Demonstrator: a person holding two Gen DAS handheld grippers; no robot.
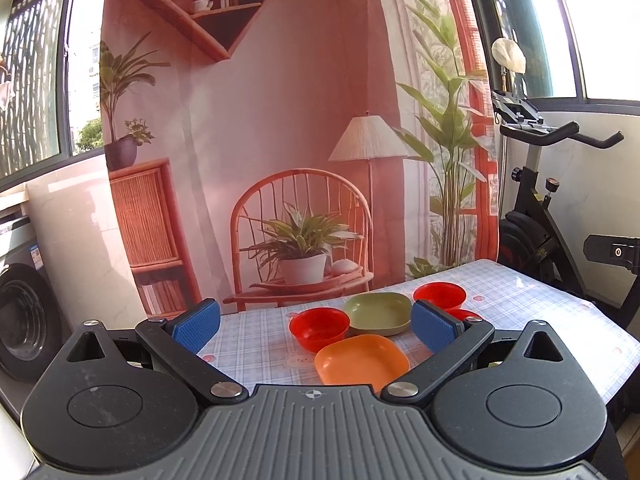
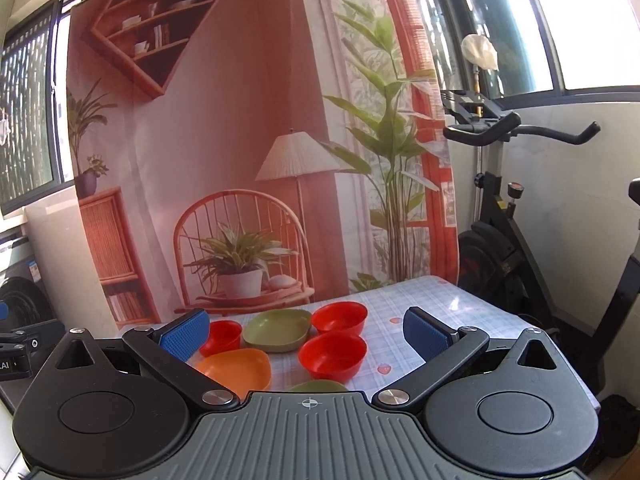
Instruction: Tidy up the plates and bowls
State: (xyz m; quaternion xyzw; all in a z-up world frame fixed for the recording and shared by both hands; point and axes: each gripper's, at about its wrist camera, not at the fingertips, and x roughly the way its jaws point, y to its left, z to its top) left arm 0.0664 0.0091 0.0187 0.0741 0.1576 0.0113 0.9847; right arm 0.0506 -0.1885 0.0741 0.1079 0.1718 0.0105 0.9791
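A checked cloth (image 1: 260,344) covers the surface. Behind it hangs a printed backdrop (image 1: 280,140); an exercise bike (image 2: 520,240) stands beside a window (image 2: 580,20).

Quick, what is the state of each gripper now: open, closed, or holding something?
Left gripper: open, holding nothing, above the table.
Right gripper: open, holding nothing, above the bowls.

A lived-in corner of a home — likely an enclosed balcony. An exercise bike (image 2: 516,216) stands by bright windows (image 1: 36,76), and a front-loading washing machine (image 1: 20,316) sits at the left. A printed backdrop (image 1: 280,140) of a cosy room hangs behind a desk (image 2: 460,312) with a checked cloth — bright plastic bowls (image 2: 332,354) lie on it.
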